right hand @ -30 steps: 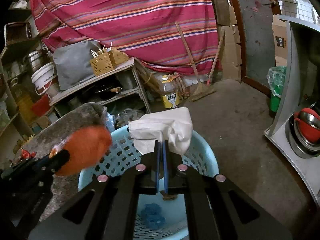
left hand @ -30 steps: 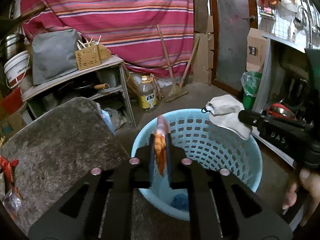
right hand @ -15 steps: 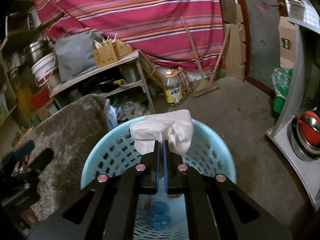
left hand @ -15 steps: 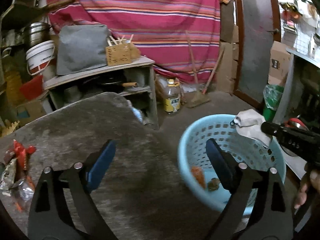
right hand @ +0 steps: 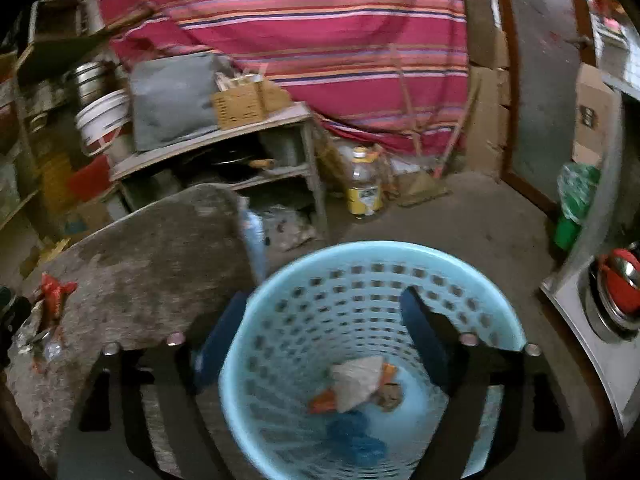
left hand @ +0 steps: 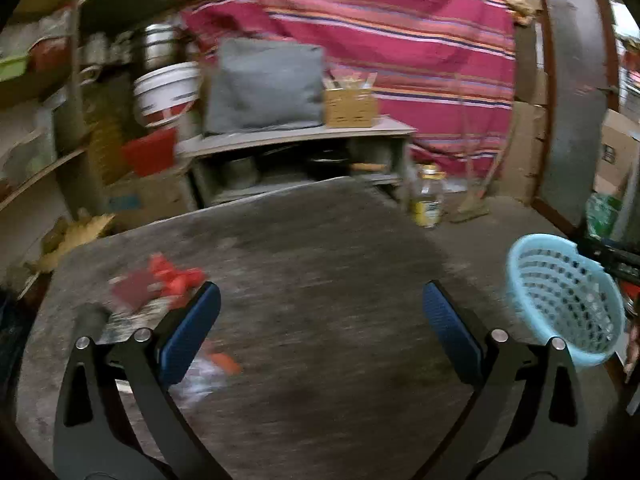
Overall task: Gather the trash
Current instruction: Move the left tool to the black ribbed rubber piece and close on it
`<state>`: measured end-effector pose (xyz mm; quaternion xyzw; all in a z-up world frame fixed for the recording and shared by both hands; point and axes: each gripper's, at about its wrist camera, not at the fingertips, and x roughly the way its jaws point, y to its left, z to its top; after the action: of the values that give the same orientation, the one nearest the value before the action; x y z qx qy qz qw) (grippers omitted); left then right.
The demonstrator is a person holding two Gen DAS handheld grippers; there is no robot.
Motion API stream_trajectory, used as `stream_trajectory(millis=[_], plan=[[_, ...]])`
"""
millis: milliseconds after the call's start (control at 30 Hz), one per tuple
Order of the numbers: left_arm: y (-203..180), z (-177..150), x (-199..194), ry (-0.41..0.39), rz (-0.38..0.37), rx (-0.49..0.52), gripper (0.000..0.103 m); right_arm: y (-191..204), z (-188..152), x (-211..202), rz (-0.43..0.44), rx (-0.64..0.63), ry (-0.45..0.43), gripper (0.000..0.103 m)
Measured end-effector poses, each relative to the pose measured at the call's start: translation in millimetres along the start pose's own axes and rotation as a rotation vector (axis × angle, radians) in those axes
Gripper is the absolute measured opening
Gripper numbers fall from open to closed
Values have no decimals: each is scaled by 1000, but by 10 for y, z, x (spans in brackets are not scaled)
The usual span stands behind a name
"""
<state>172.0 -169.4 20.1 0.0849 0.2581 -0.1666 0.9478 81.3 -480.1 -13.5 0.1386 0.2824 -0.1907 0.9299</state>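
Grey stone table (left hand: 320,248) before striped cloth (left hand: 400,20); concrete floor (right hand: 460,216).

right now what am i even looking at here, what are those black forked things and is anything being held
The black forks are hand-held tongs with blue pads, one in each of a person's hands; each carries a camera looking along its fingers. One picture is from the left tongs, open over a grey table with red wrappers and a clear wrapper lying on it. The other is from the right tongs, open above a blue basket holding a white cloth, orange scraps and something blue. Neither holds anything.
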Motion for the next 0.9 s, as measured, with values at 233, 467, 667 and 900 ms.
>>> stream_trajectory(millis=[233, 467, 667, 900], plan=[[927, -63, -54, 5, 162, -62, 98, 781, -113, 75, 55, -103, 27, 93], [1741, -270, 3, 58, 291, -91, 98, 1315, -226, 238, 105, -87, 67, 97], [2289, -430, 135, 116, 348, -138, 98, 1678, -294, 339, 64, -117, 69, 99], [2614, -554, 448, 193, 336, -189, 98, 2016, -279, 572, -44, -142, 176, 99]])
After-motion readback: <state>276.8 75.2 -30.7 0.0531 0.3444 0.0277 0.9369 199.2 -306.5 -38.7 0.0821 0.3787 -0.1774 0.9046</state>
